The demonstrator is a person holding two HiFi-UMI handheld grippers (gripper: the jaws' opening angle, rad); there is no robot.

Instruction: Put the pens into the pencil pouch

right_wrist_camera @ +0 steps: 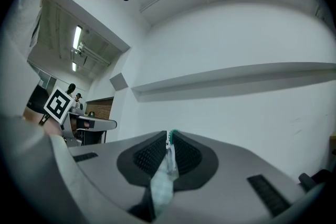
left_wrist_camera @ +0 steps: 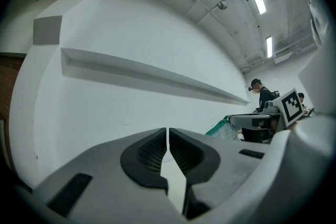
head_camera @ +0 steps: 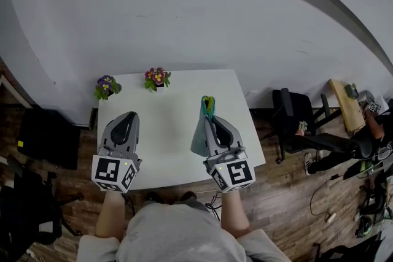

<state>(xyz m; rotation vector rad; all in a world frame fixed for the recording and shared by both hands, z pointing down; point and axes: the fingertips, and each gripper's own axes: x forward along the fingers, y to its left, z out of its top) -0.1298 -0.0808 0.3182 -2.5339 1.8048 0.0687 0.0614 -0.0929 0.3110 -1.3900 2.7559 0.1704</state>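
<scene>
Right tongs are clamped on the pouch, dangling it over the table. Left tongs are closed on nothing. Can't spot any pens lying out, so I'd guess it's basically done.

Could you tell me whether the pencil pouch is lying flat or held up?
Held up: the right gripper pinches the pencil pouch by its edge, and it hangs over the table.
</scene>
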